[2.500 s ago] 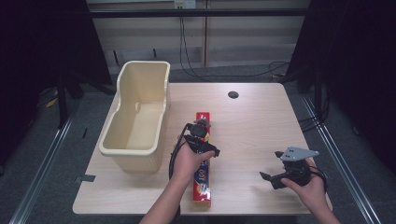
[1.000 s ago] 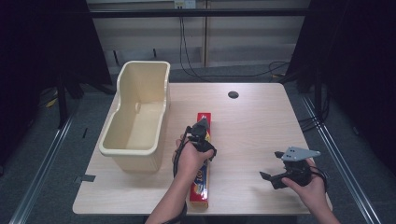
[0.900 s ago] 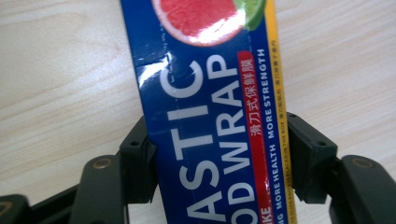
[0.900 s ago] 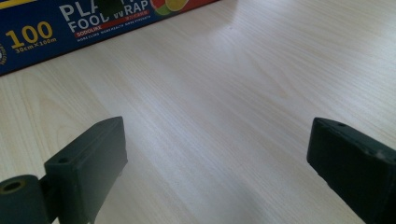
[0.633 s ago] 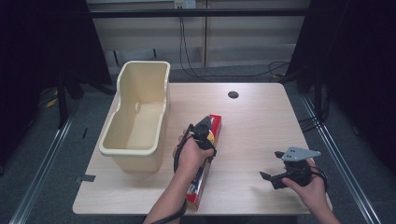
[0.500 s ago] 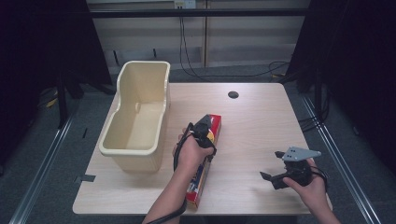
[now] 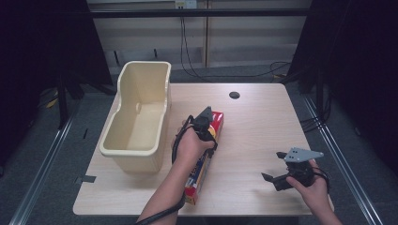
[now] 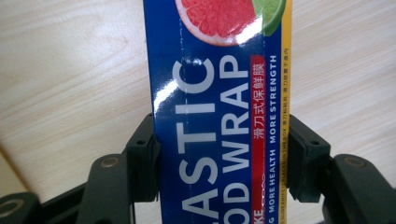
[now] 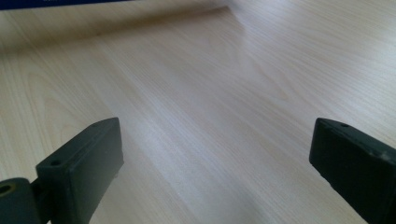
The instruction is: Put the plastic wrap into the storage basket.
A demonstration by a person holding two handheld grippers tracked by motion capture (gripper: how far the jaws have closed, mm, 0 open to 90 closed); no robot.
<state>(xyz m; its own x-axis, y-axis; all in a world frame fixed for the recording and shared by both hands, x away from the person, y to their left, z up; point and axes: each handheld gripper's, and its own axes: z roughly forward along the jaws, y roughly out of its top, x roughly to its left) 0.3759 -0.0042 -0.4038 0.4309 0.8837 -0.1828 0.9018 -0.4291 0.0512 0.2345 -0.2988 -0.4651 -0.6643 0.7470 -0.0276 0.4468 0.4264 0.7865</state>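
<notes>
A long blue and red plastic wrap box [image 7: 197,177] runs from the table's front edge toward the middle, its far end [image 7: 217,121] raised. My left gripper [image 7: 205,125] is shut across that far half. In the left gripper view both pads [image 8: 144,158] press the box [image 8: 219,93] from either side, and my left gripper [image 8: 219,163] holds it above the wooden tabletop. My right gripper [image 7: 271,182] rests low at the front right of the table, well apart from the box. Its jaws [image 9: 215,163] stand wide open over bare wood.
A cream plastic bin [image 7: 141,79] stands empty along the table's left side, just left of the box. A small dark cable hole [image 7: 234,95] sits near the far edge of the table [image 7: 267,122]. Dark curtains and cables surround the table.
My left gripper came down on the box, closed on it and rose; the box's far end lifted and swung slightly right. The right gripper stayed still.
</notes>
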